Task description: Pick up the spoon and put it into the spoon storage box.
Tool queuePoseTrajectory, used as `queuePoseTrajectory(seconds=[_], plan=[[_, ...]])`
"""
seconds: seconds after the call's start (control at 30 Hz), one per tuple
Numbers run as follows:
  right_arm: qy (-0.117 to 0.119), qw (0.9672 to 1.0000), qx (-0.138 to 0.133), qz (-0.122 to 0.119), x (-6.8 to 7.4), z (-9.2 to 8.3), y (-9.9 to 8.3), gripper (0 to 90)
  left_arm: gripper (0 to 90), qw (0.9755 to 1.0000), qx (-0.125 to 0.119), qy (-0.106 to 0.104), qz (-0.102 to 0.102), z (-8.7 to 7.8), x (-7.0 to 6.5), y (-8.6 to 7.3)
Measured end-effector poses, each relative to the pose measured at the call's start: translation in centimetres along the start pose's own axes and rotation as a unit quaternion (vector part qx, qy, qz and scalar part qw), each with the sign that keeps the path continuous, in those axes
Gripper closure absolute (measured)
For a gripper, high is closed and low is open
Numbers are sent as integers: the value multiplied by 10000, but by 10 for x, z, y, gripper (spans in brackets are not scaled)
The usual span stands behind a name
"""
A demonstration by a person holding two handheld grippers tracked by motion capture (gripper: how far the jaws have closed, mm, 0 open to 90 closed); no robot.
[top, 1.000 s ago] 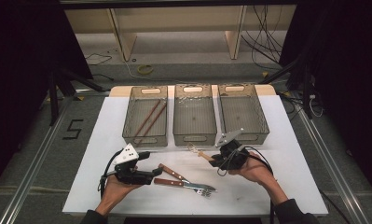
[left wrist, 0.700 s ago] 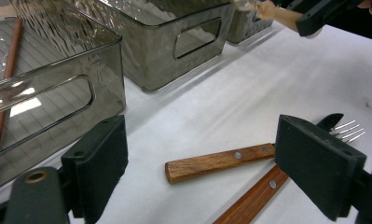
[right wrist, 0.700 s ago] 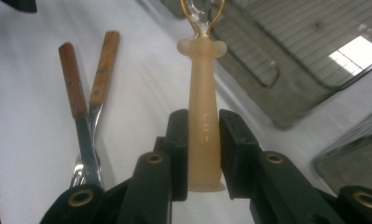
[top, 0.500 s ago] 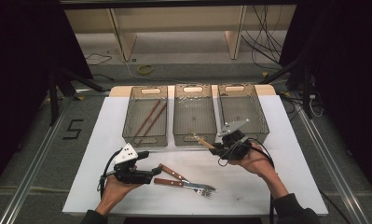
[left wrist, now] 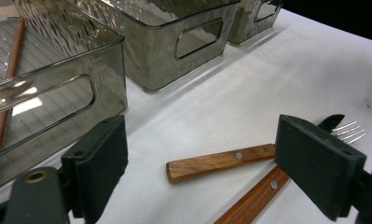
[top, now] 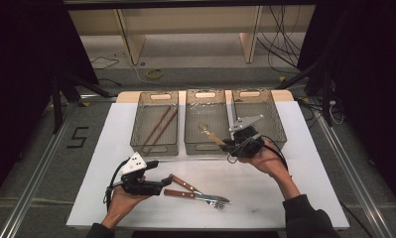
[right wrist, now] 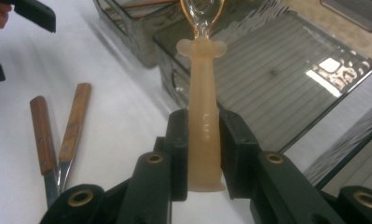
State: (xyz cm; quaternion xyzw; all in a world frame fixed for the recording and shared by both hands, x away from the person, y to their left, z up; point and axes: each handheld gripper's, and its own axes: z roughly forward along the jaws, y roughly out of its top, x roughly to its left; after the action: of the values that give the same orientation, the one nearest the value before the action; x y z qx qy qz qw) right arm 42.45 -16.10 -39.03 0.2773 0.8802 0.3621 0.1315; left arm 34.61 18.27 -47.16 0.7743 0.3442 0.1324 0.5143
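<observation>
We see the right gripper [right wrist: 203, 140] clamped on a spoon [right wrist: 203, 135] handle above the middle bin [top: 206, 121]. Left gripper [left wrist: 211, 172] gapes wide, empty.

Grey floor [top: 195, 59] (cables [top: 280, 29] strewn) behind a white table [top: 265, 198], dark surroundings.

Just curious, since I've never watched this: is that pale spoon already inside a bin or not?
Not yet. The right gripper has its jaws shut on the spoon, holding its bowl end over the middle bin.
</observation>
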Motion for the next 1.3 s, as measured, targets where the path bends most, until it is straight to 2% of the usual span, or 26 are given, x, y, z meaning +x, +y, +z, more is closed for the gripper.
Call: queuePoseTrajectory(seconds=[0.57, 1.3], plan=[[-203, 9997, -50, 99, -11, 17, 31, 750, 168, 10000, -5, -5, 8, 0, 0, 0], [-357, 9990, 157, 218, -20, 41, 49, 750, 168, 10000, 13, -35, 19, 1, -1, -1]])
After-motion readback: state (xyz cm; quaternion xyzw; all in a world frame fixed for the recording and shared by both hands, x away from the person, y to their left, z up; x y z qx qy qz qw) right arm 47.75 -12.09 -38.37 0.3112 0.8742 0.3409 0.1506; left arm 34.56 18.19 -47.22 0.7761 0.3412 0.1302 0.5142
